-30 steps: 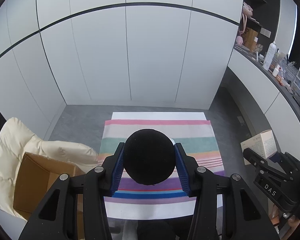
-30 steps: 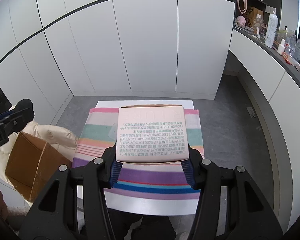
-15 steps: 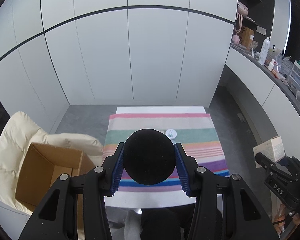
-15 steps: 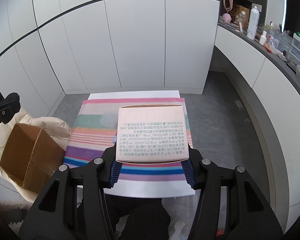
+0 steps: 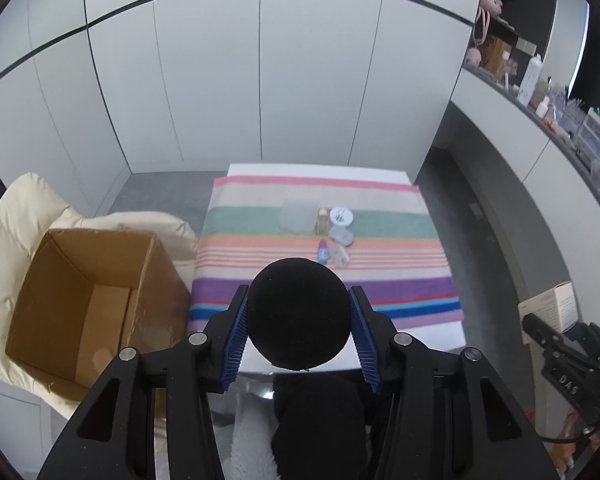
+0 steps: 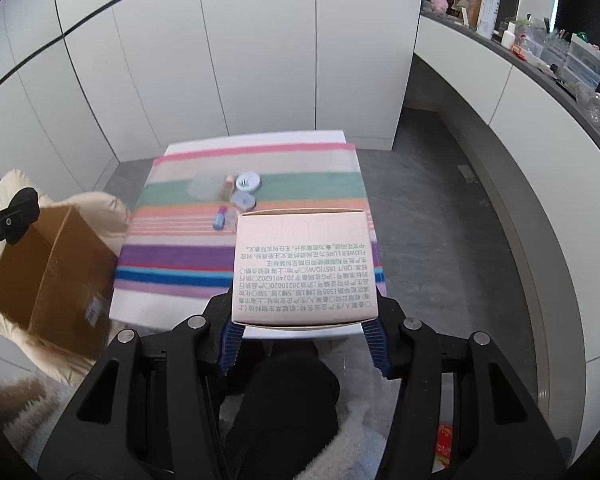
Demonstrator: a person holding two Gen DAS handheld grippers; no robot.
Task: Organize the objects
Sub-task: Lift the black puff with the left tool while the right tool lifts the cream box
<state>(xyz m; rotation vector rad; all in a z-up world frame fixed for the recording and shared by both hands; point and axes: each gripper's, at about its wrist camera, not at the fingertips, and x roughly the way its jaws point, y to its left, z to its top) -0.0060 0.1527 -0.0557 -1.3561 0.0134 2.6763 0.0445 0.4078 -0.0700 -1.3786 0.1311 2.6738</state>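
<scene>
Two grippers, both loaded: each clamped on its own thing, held above the near edge of the table.
Left gripper point(image 5: 298, 332): blue pads pressed on both sides of a black ball point(image 5: 298, 316), filling the gap between them; ball at 6 o'clock in the left view.
Right gripper point(image 6: 304, 336): fingers closed on the lower corners of a pink box point(image 6: 305, 266), printed face up, text upside down to the camera; also seen at 4 o'clock in the left view.
Table point(image 5: 432, 334): white, under a striped cloth point(image 5: 380, 286), ahead of both grippers at 12 o'clock.
Small things on the cloth: clustered near its middle, on the green and orange stripes.
Round white jar point(image 5: 341, 216): at the far right of the cluster, leaf print on the lid.
Pale blue case point(image 5: 341, 236): just beside the jar, nearer the camera.
Clear lid point(image 5: 298, 221): flat, at 9 o'clock from the jar.
Small bottle point(image 5: 321, 220): between the lid and the jar.
Blue tube point(image 5: 323, 253): nearest of the cluster, lying down, just past the ball.
Cardboard box point(image 5: 84, 300): open, at 9 o'clock from the table, resting on a cream cushion point(image 5: 16, 216).
Counter point(image 6: 540, 68): at 2 o'clock, with bottles and bins on top.
</scene>
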